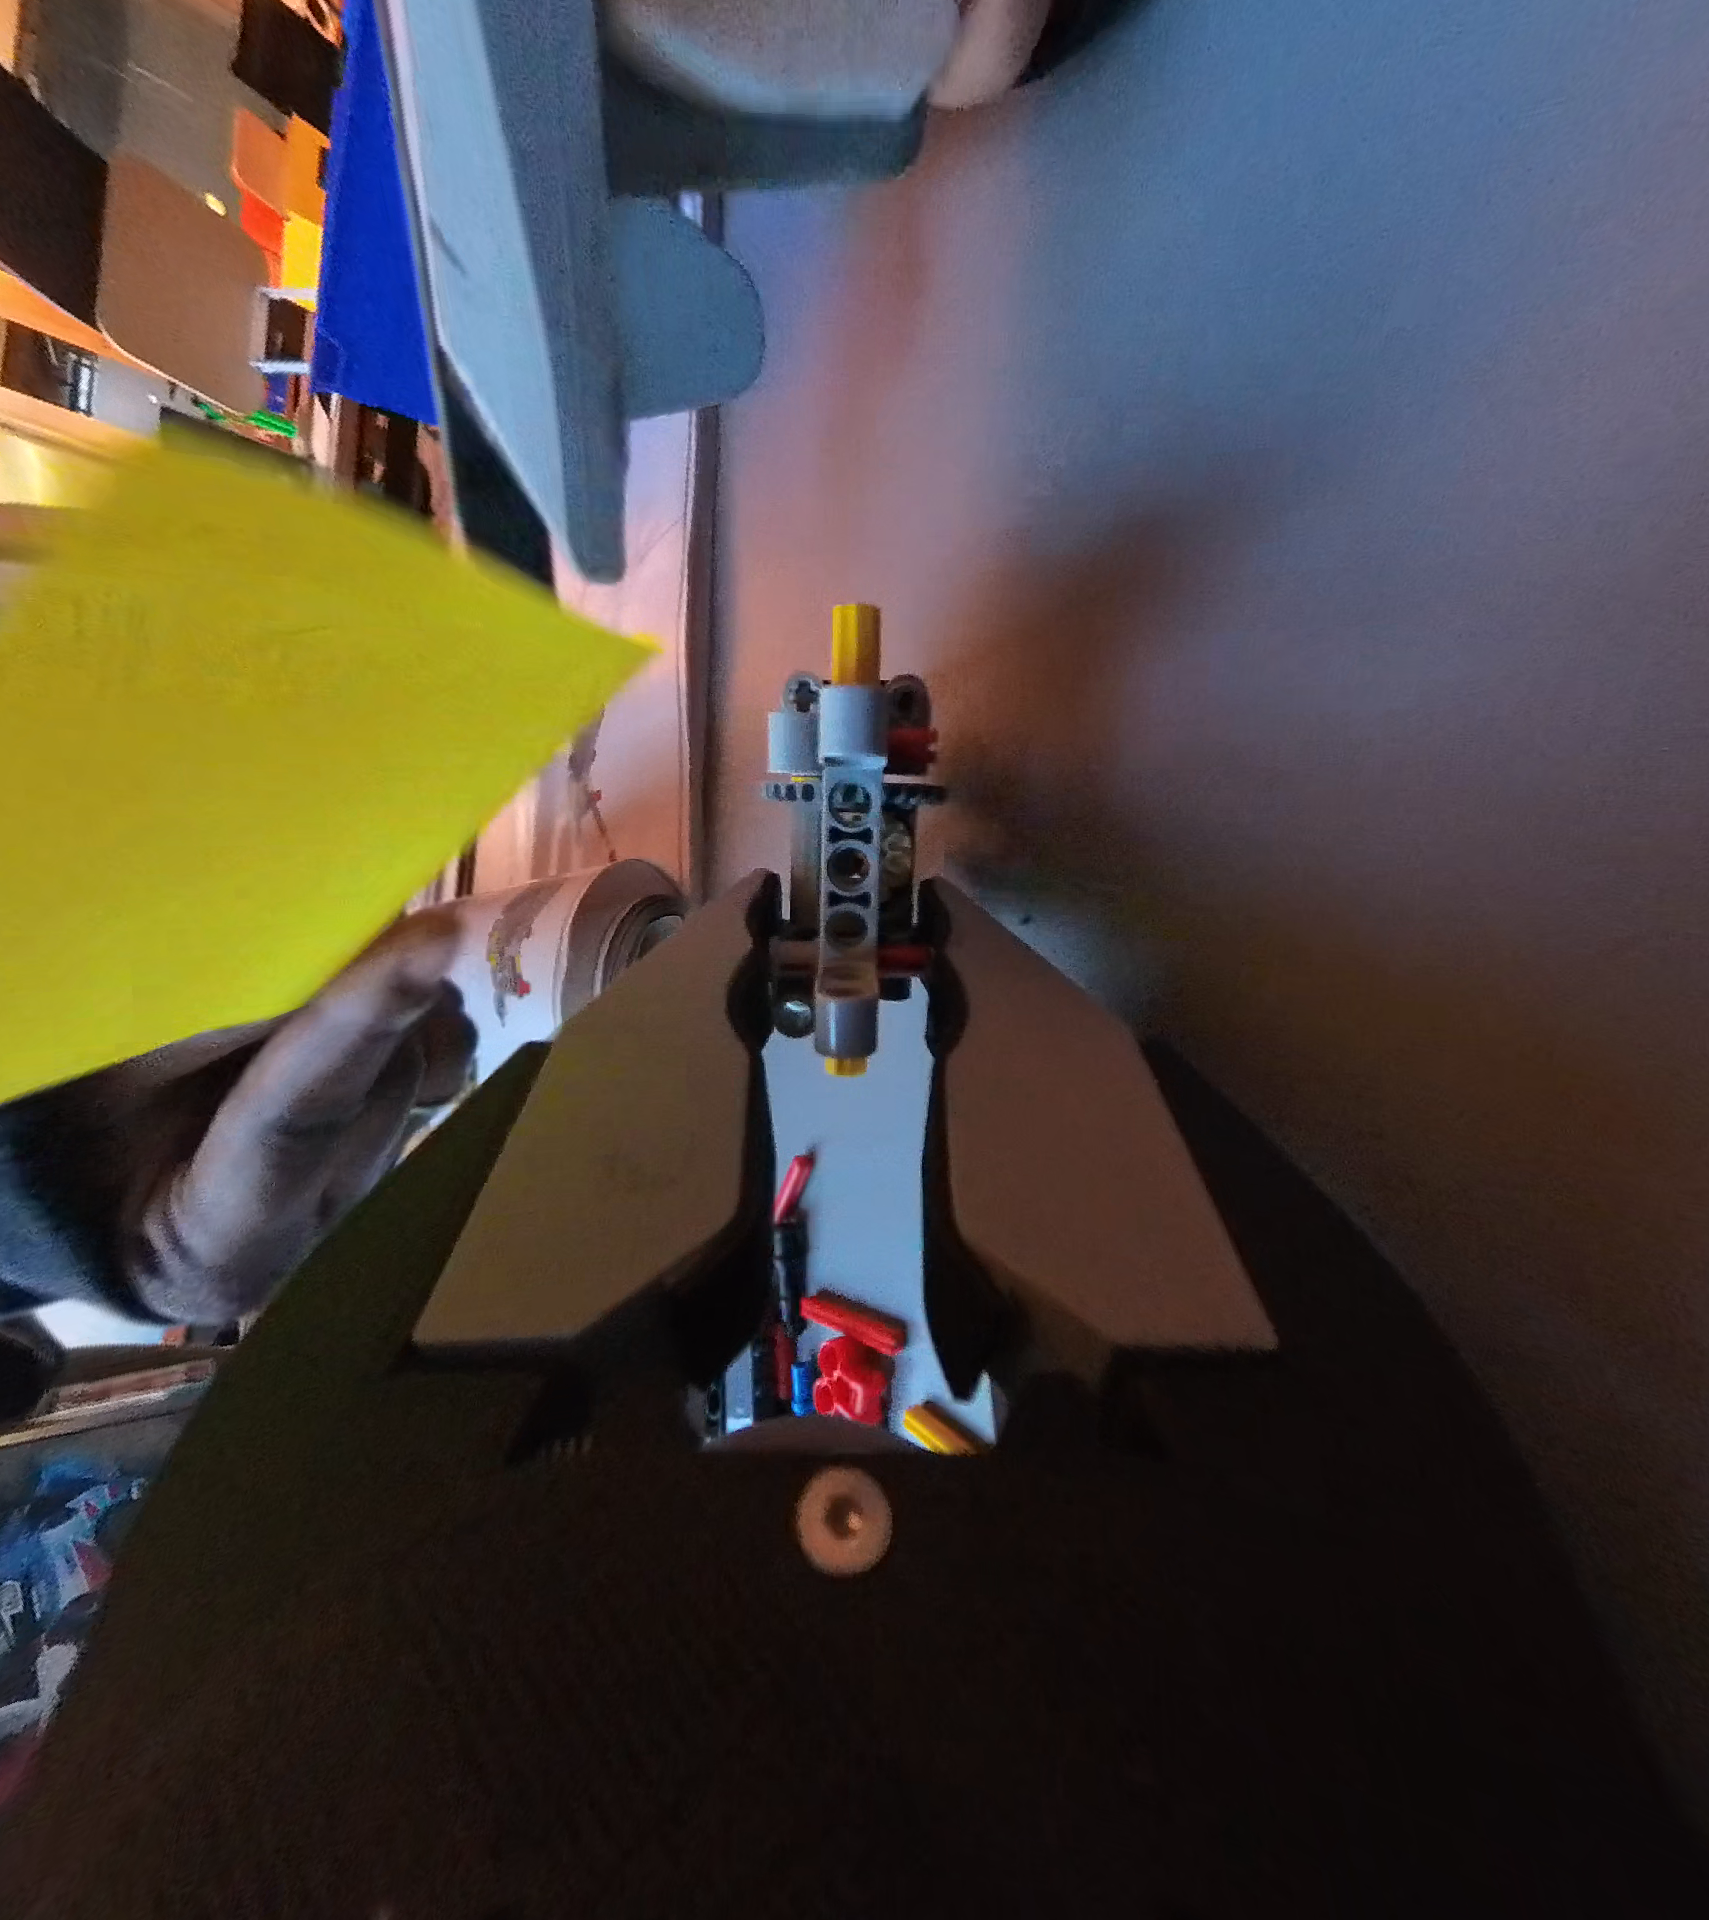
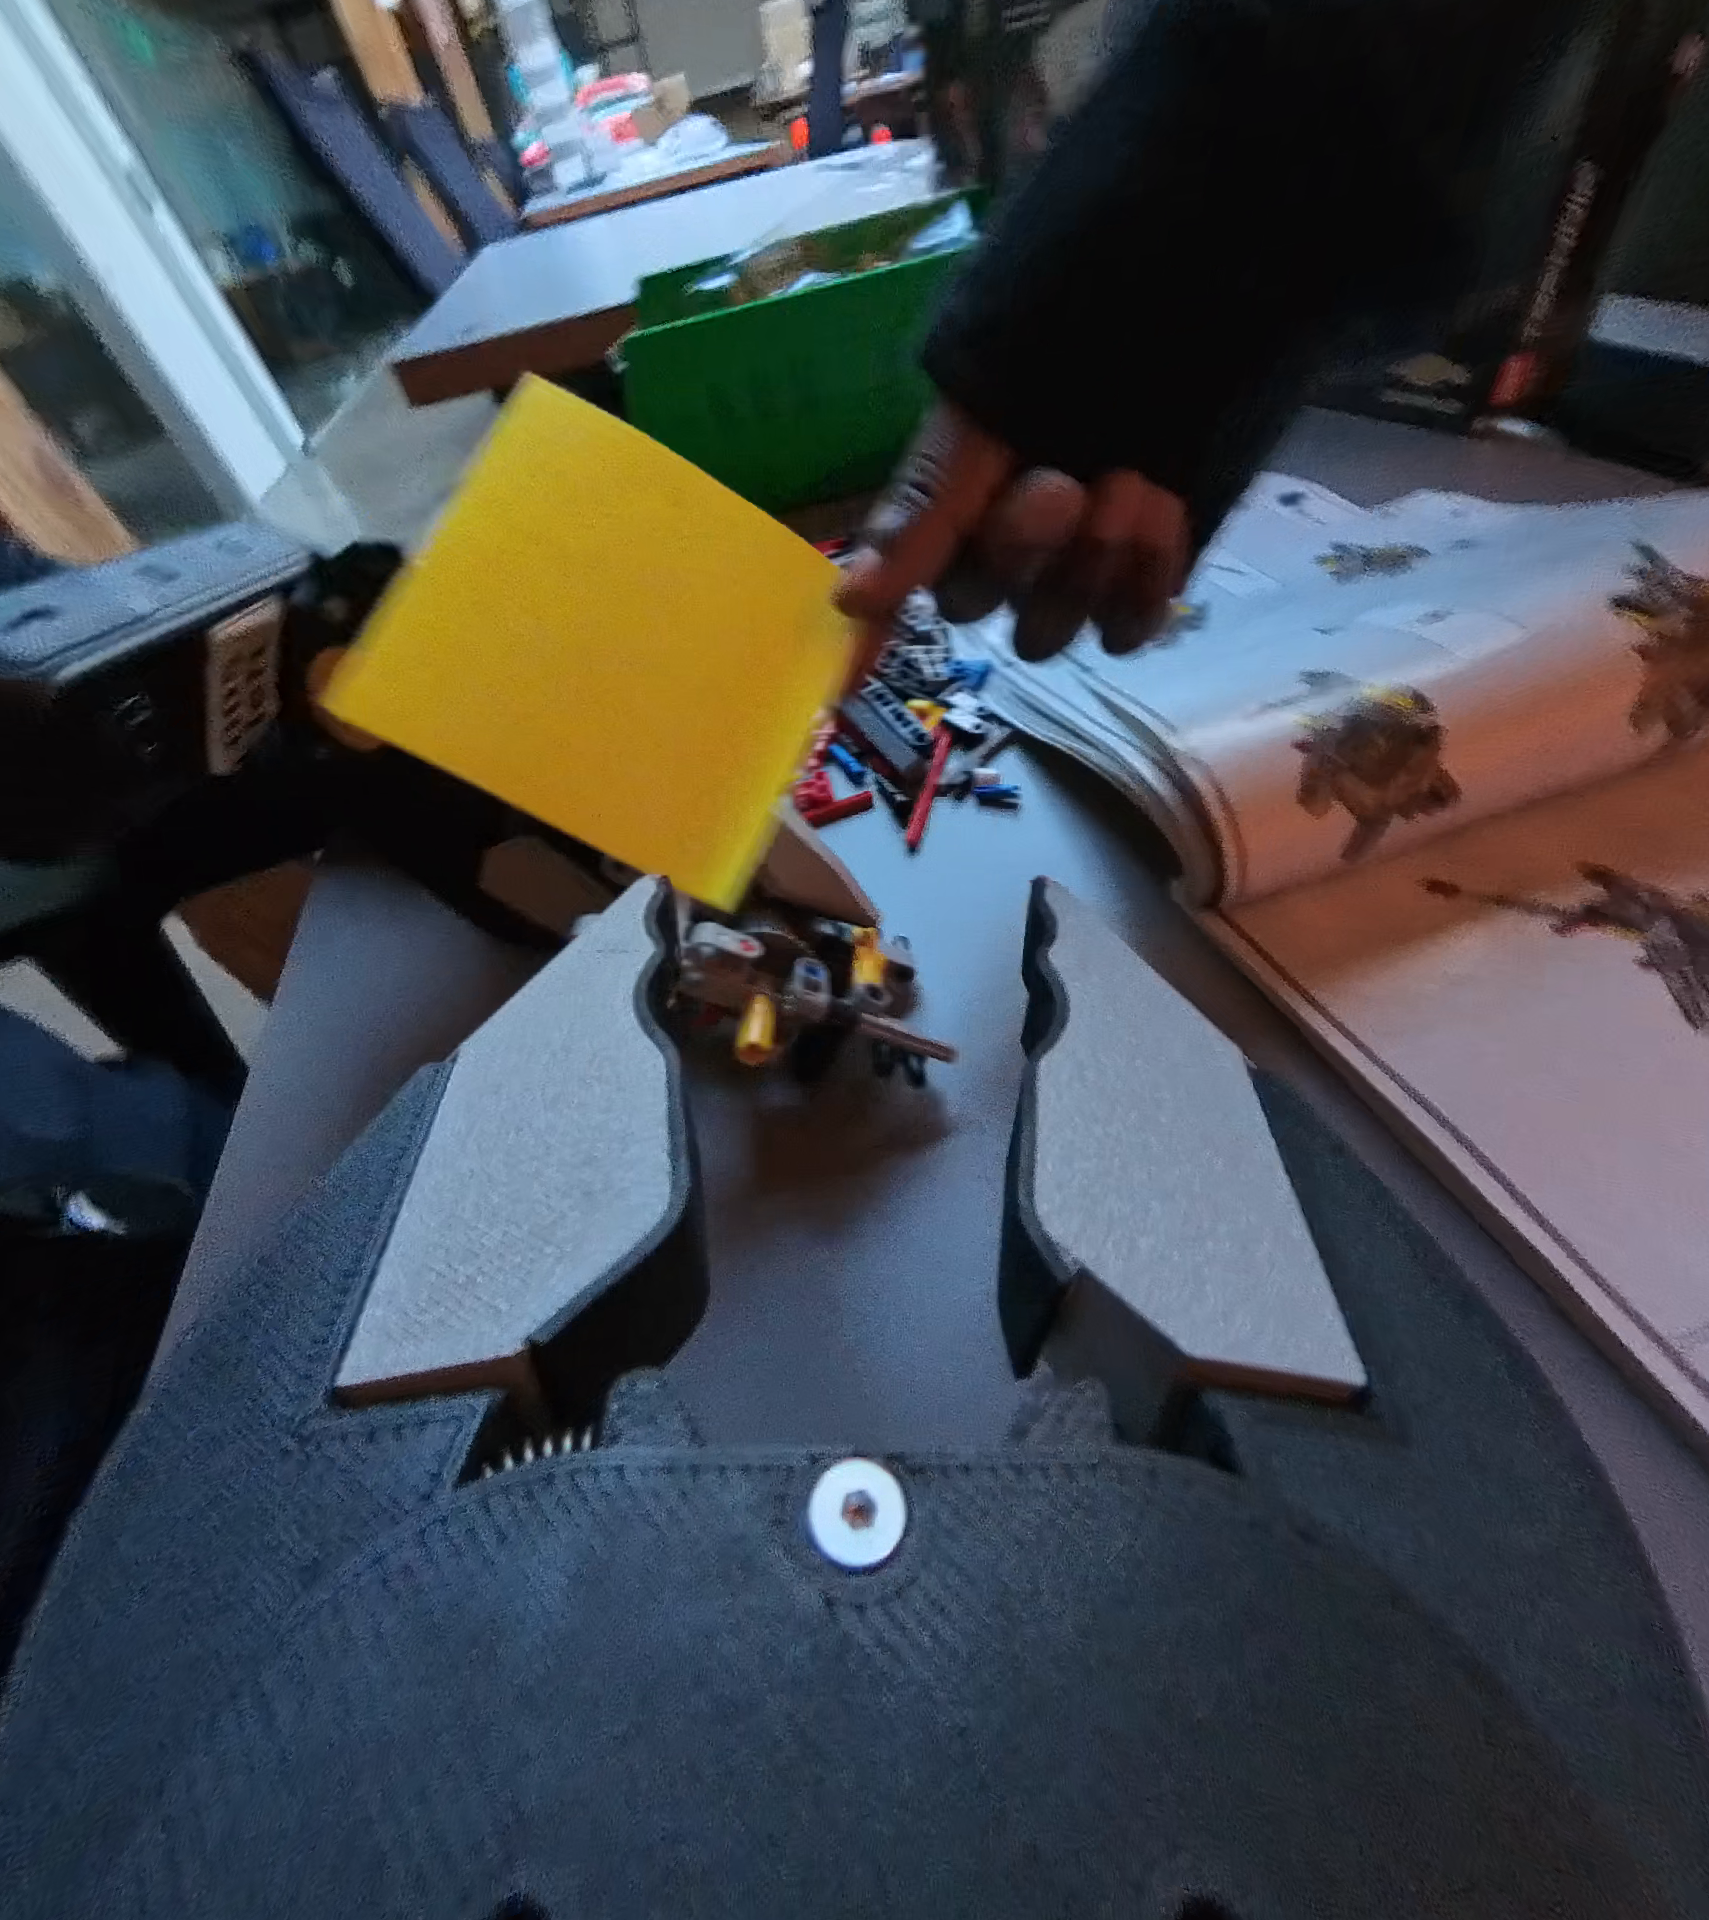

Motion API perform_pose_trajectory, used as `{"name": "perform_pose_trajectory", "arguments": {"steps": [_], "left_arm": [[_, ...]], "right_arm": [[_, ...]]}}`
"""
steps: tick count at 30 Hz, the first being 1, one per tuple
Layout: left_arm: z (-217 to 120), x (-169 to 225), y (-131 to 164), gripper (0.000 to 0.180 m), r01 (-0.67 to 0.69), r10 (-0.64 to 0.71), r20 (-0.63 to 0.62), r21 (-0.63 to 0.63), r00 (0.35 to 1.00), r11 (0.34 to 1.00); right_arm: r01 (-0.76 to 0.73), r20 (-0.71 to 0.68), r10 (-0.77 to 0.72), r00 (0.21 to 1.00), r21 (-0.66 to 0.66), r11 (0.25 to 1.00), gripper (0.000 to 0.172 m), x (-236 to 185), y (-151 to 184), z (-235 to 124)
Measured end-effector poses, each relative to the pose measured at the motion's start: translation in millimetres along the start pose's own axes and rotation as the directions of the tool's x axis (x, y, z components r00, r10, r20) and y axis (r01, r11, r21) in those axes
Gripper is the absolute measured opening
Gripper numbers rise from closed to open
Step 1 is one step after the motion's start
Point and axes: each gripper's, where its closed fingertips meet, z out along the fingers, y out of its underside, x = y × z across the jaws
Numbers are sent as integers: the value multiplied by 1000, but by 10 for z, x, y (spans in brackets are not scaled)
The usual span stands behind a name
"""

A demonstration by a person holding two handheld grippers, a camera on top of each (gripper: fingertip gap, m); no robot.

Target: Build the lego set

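Grey and black plastic makes up the small brick assembly (image 1: 850, 862), with a yellow axle through it, clamped in the left tongs (image 1: 845, 935); both fingertips press its sides, and most of it projects past the tips. In the right wrist view the same assembly (image 2: 788, 987) hangs just above the dark tabletop (image 2: 943, 852), lying against the inner face of the right tongs' left finger (image 2: 559, 1101). The right tongs (image 2: 845, 966) stand wide apart and grip nothing; the right finger is clear of the assembly, with bare tabletop between.

A yellow square plate (image 2: 590, 634) on the left tool overhangs the assembly closely. Beyond lies a pile of loose pieces (image 2: 907, 727), red, blue and black, with a person's hand (image 2: 1016, 540) just above it. An open instruction booklet (image 2: 1452, 790) bounds the right side, its edge near the right finger. A green box (image 2: 777, 405) stands behind.
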Motion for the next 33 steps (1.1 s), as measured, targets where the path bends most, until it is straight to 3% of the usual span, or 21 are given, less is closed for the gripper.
{"name": "perform_pose_trajectory", "arguments": {"steps": [6,10,11,12,14,21,22,23,24,33], "left_arm": [[-5,19,14,24,20,-20,-18,6,1000,1000],[-7,11,24,24,36,-36,-21,6,999,999],[-6,11,22,24,38,-38,-22,7,999,999],[-7,12,22,24,39,-39,-23,8,999,999],[-3,10,41,24,33,-33,-21,-2,999,999],[-15,13,21,24,48,-47,-31,15,998,999],[-14,10,33,24,36,-36,-25,8,999,999],[-12,8,47,24,28,-28,-20,-1,999,1000],[-14,6,56,24,23,-23,-18,-4,1000,1000],[-19,-12,77,24,64,-64,-28,2,998,998]], "right_arm": [[378,-12,-378,926,-5,926,67,-395,-38,72],[467,14,-469,883,-122,876,70,-508,188,187],[495,-7,-502,865,-157,855,60,-482,225,211],[529,-42,-546,836,-200,825,27,-426,253,225],[573,-57,-600,798,-233,786,19,-399,284,248],[462,-13,-473,881,-188,867,21,-380,288,185],[456,-7,-465,885,-182,871,16,-380,287,159],[451,4,-458,889,-175,875,0,-384,285,123],[443,16,-446,895,-159,882,0,-392,275,83],[343,-134,-366,921,-167,925,0,-60,188,-68]]}}
